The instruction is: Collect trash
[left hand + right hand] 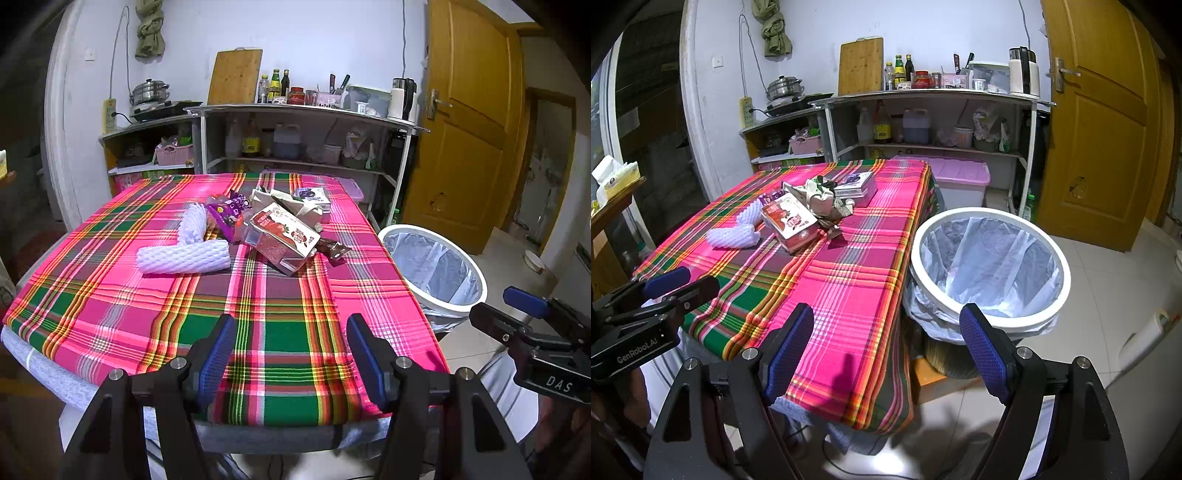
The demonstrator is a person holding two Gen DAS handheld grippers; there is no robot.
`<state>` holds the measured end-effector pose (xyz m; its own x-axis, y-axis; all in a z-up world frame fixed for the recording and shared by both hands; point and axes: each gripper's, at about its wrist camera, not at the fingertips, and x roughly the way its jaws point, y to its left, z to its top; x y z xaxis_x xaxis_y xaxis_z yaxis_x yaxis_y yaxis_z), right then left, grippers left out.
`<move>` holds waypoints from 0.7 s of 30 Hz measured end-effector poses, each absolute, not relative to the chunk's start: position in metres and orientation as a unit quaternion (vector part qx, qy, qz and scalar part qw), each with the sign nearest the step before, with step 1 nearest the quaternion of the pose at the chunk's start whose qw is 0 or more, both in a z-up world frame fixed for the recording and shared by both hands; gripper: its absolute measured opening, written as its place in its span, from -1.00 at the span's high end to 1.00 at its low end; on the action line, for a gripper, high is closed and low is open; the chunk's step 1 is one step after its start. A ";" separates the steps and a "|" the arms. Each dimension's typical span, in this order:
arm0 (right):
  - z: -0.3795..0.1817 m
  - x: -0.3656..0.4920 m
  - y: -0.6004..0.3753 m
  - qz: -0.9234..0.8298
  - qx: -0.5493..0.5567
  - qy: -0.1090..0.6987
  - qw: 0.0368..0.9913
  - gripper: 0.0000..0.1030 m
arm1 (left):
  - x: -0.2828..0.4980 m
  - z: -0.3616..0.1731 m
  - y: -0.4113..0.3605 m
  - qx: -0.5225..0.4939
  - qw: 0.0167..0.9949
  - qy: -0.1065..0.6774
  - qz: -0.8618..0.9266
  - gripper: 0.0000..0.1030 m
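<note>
A heap of trash lies mid-table on the pink plaid cloth (258,295): two white foam nets (184,254), a purple wrapper (231,212), a red strawberry carton (282,234), a brown wrapper (334,249), crumpled paper (295,206) and a small box (312,195). The carton (790,221) and nets (733,234) also show in the right wrist view. A white bin (990,266) with a clear liner stands right of the table. My left gripper (291,354) is open and empty over the near table edge. My right gripper (886,350) is open and empty by the table's corner, near the bin.
Shelves (303,110) with bottles, a pot and a kettle stand behind the table. A pink-lidded box (960,177) sits on the floor past the bin. A wooden door (1108,129) is at the right. A side table with tissues (613,177) is at the left.
</note>
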<state>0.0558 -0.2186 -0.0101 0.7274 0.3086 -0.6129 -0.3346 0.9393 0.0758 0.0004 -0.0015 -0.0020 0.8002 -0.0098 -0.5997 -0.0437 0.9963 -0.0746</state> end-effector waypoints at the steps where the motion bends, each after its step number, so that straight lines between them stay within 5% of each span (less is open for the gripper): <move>1: -0.009 0.055 -0.219 0.173 -0.020 0.327 0.929 -0.58 | 0.000 -0.002 -0.001 -0.043 0.948 0.316 0.009 -0.20; 21: -0.010 0.054 -0.219 0.172 -0.021 0.328 0.929 -0.58 | 0.000 -0.002 -0.001 -0.044 0.948 0.316 0.009 -0.20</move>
